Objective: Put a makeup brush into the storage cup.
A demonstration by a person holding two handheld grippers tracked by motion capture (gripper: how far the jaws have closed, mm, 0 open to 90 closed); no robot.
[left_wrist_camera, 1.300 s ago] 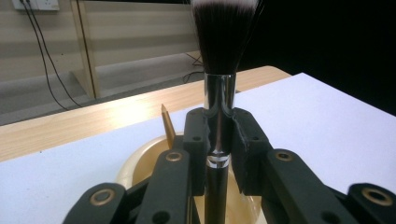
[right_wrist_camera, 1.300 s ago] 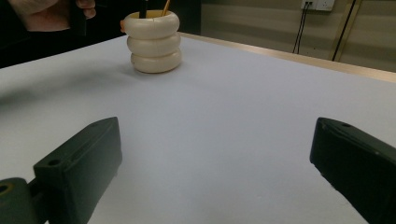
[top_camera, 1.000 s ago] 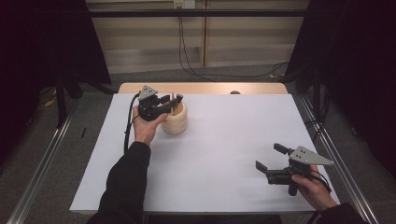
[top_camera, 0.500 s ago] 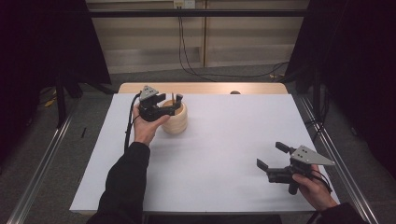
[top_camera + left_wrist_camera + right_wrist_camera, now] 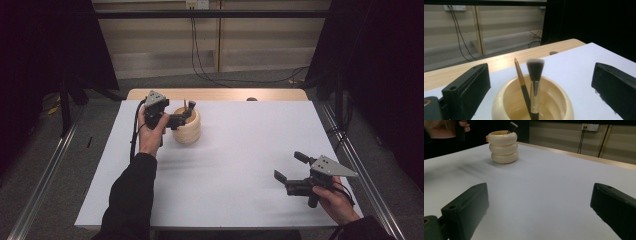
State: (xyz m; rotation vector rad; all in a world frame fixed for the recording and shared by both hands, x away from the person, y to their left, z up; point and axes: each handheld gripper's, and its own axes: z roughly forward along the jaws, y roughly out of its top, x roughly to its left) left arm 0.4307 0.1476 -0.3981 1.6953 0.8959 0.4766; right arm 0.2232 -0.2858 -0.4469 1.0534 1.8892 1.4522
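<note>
My left gripper (image 5: 184, 116) hangs at the rim of the cream ribbed holder (image 5: 187, 127) at the far left of the white table (image 5: 240, 165); its jaws have just been opening and now stand wide either side of the holder's mouth, pressing on nothing. In the left gripper view the makeup brush (image 5: 534, 85) and a thinner gold-tipped brush (image 5: 522, 86) both stand loose in the cup, leaning against each other. I judge the brushes very light and stiff in the handle, with a smooth, likely slippery ferrule and soft bristles that would splay if pinched, so I would take the makeup brush on the dark handle just below the metal band, not at the tuft. The holder looks like light wood or plastic and could tip or slide if a brush drags on its rim. My right gripper (image 5: 292, 172) rests low near the right edge, released and well apart from the holder. The bottoms of the two brushes are hidden inside the cup, the tuft is slightly blurred, and I cannot tell the thin brush's tip shape.
</note>
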